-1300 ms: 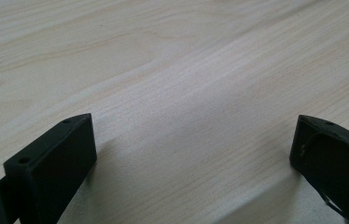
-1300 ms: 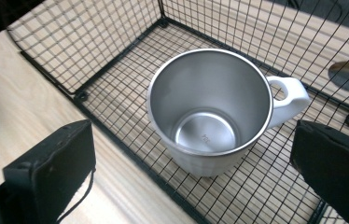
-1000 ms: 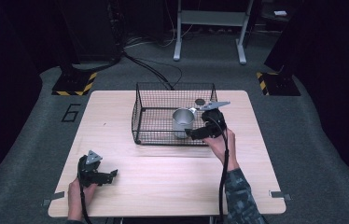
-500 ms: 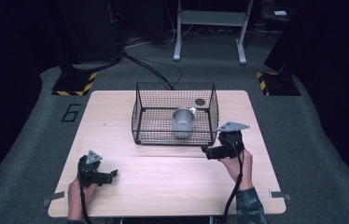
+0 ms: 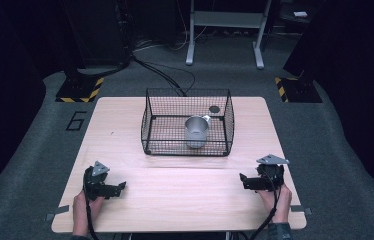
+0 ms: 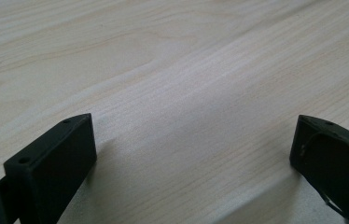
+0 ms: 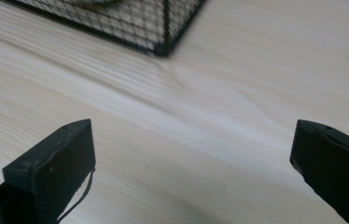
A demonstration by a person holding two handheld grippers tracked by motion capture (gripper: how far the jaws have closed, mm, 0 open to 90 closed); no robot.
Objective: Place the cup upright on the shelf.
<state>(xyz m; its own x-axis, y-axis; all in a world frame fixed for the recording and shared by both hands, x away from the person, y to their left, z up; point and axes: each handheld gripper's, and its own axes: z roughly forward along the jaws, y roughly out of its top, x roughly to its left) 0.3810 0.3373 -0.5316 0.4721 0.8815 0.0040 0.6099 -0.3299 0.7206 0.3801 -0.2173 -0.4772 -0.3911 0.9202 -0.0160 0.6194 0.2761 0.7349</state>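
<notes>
— Resting wide-jawed, the right tool [image 5: 247, 181] sits nearer the metal cup [image 5: 196, 131]?

— Yes; cup stands in the wire basket [image 5: 150, 125], ahead and inward (handle pointing away). Left tool [image 5: 117, 187], equally wide, empty.

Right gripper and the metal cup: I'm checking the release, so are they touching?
Apart. The high view shows the right gripper near the table's front edge, bare wood between it and the metal cup inside the wire basket.
</notes>
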